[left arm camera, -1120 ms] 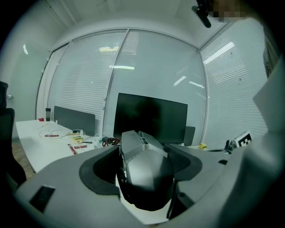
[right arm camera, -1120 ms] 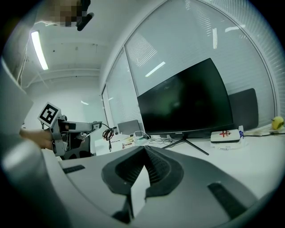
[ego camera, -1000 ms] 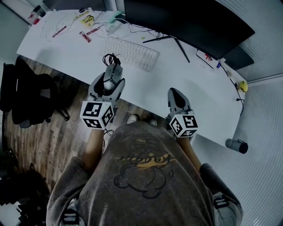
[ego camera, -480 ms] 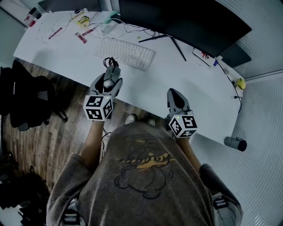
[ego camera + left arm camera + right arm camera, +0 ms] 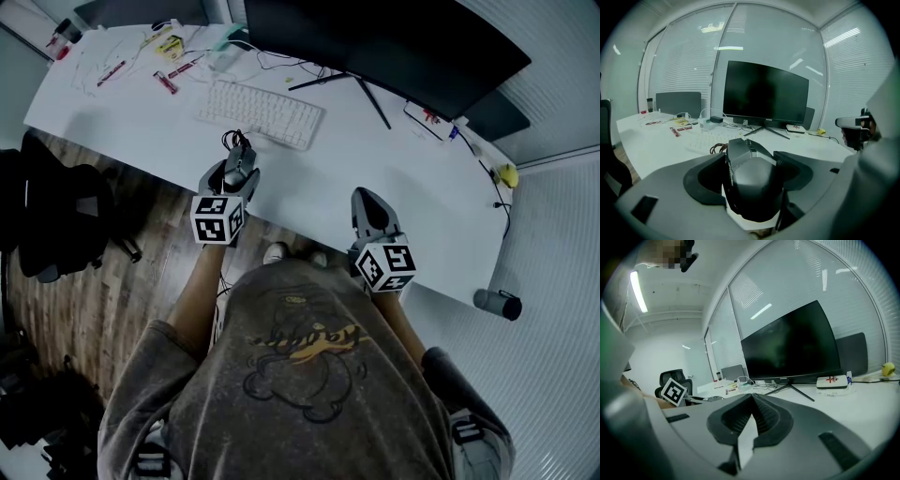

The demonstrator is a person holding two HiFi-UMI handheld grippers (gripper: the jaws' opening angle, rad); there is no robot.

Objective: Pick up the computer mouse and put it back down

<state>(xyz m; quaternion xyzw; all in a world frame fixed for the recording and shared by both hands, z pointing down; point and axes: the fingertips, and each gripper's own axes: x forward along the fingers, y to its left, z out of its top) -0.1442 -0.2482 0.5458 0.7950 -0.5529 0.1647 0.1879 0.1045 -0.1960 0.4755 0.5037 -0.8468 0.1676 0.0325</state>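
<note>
A dark grey computer mouse (image 5: 238, 172) sits between the jaws of my left gripper (image 5: 240, 161), low over the front edge of the white desk (image 5: 141, 112). The left gripper view shows the mouse (image 5: 752, 180) filling the gap of the left gripper (image 5: 751, 157), with both jaws pressed against its sides. Its coiled cable (image 5: 232, 139) lies just beyond it. Whether the mouse touches the desk I cannot tell. My right gripper (image 5: 368, 199) hovers at the desk edge further right, shut and empty; its jaws (image 5: 752, 397) meet.
A white keyboard (image 5: 261, 112) lies behind the mouse, and a large dark monitor (image 5: 394, 47) stands on its stand beyond. Pens and small items (image 5: 169, 66) litter the far left. A black office chair (image 5: 56, 216) stands left of the desk.
My left gripper has sunk toward the desk with the mouse in it and shifted slightly forward. The right gripper has stayed where it was.
</note>
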